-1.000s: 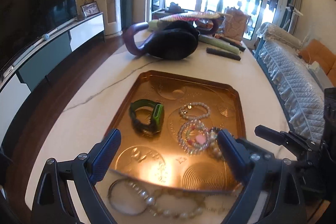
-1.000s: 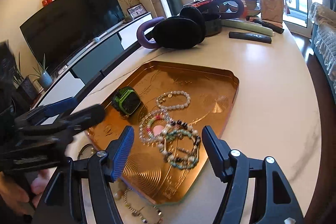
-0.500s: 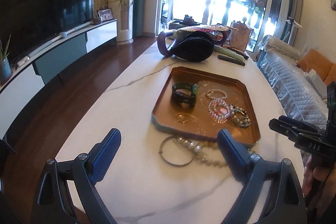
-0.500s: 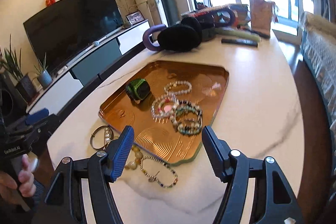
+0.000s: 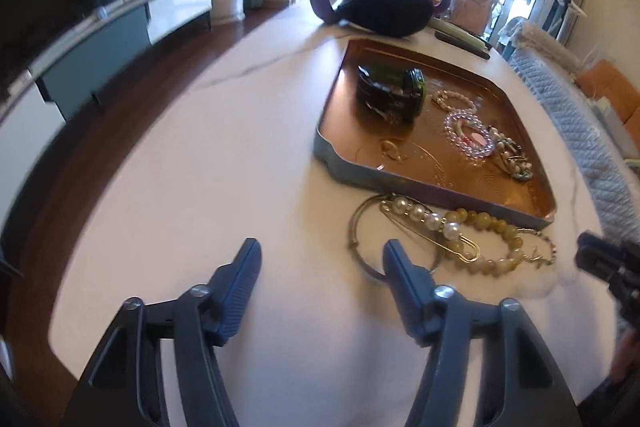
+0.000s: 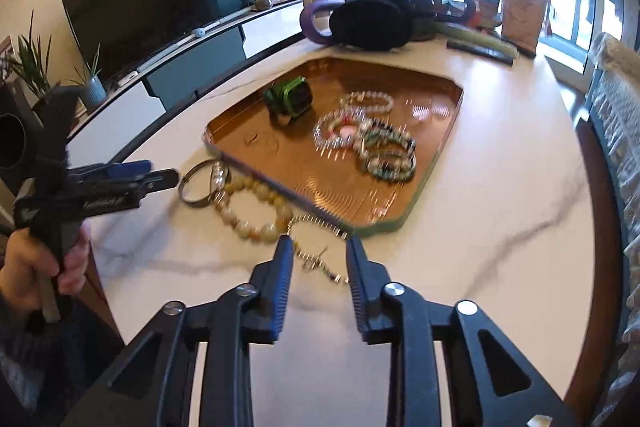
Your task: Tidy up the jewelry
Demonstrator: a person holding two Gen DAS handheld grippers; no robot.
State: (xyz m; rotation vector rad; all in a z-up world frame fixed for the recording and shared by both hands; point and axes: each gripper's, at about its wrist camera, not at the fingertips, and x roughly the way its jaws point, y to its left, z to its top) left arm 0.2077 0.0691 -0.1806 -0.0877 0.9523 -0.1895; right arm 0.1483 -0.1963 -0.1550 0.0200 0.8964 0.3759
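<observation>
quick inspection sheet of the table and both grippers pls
surface: white marble table, veined.
job's things: copper tray holding a green watch and bead bracelets; off the tray, on the table: metal bangle, pearl pin, yellow bead bracelet, thin chain.
clutter: black earmuffs, remote at the far end.
grippers: left gripper jaws closing, nothing between; right gripper jaws closing around the thin chain, not pressing.
cables: nothing seen.
surroundings: television, windows, sofa.
</observation>
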